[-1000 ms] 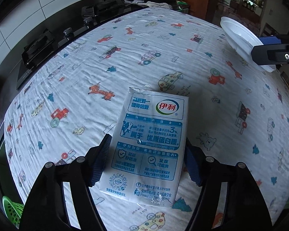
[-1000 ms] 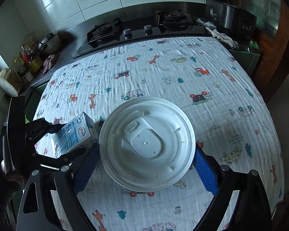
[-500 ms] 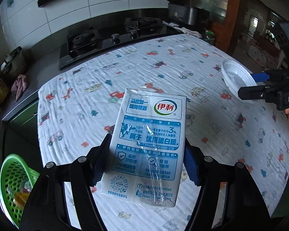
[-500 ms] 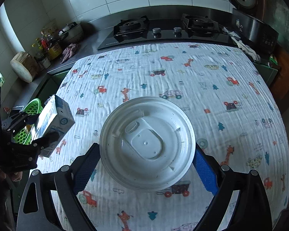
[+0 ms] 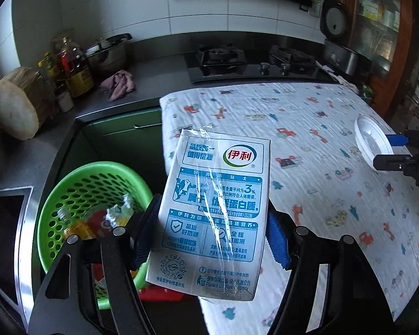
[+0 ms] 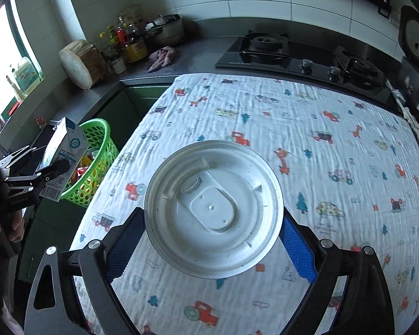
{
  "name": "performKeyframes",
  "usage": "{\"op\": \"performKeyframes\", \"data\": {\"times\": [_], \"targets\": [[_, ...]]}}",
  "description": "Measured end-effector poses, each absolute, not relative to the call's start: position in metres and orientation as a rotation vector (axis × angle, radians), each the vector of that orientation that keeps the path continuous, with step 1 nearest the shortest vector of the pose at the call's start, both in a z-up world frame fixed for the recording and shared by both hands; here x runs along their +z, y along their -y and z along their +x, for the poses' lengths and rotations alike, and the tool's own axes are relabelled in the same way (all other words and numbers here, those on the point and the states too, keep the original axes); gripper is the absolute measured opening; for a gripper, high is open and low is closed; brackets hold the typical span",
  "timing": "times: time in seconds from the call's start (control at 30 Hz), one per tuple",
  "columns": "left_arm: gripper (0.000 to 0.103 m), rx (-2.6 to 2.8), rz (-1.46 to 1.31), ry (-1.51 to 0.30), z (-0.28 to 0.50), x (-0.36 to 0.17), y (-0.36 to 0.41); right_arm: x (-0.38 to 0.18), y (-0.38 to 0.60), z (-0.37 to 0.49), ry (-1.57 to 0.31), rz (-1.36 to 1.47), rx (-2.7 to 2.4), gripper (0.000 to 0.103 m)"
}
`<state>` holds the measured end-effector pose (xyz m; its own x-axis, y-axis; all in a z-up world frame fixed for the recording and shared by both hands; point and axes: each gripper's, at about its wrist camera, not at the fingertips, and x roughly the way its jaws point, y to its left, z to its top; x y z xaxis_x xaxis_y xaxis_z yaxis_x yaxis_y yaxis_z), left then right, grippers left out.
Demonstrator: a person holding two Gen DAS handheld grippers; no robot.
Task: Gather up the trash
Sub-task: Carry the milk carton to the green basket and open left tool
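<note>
My left gripper (image 5: 209, 231) is shut on a blue-and-white milk carton (image 5: 215, 209) and holds it in the air past the table's left edge, beside a green mesh basket (image 5: 78, 184) that holds several pieces of trash. The carton (image 6: 64, 153) and basket (image 6: 97, 164) also show in the right wrist view. My right gripper (image 6: 209, 240) is shut on a round white plastic lid (image 6: 213, 209) and holds it above the table. The lid (image 5: 373, 141) shows at the right in the left wrist view.
The table (image 6: 307, 128) has a white cloth printed with cartoon vehicles and animals. Behind it runs a dark counter with a gas hob (image 6: 299, 53), bottles (image 6: 125, 42), a pot, a pink rag (image 6: 162, 58) and a round wooden block (image 6: 81, 64). A rice cooker (image 5: 338, 39) stands at the far right.
My left gripper has lifted the carton off the table and swung it left, to beside the green basket. My right gripper has moved left above the table with the lid.
</note>
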<state>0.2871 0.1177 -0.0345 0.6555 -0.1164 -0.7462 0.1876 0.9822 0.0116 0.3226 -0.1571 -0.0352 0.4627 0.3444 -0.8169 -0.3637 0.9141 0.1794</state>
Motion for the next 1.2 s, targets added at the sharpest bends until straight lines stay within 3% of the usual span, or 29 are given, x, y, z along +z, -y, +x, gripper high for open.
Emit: {"op": "performKeyframes", "data": {"times": [0.57,1.2], "targets": [[0.068,0.154,-0.092,-0.95,0.3,-0.074,-0.29,-0.022,0.0,0.343,-0.979,-0.102,0.642,0.089],[0.076,0.156,-0.189,-1.002,0.297,-0.107,-0.338,-0.036,-0.119,0.372,-1.019,-0.177,0.746,0.09]]}}
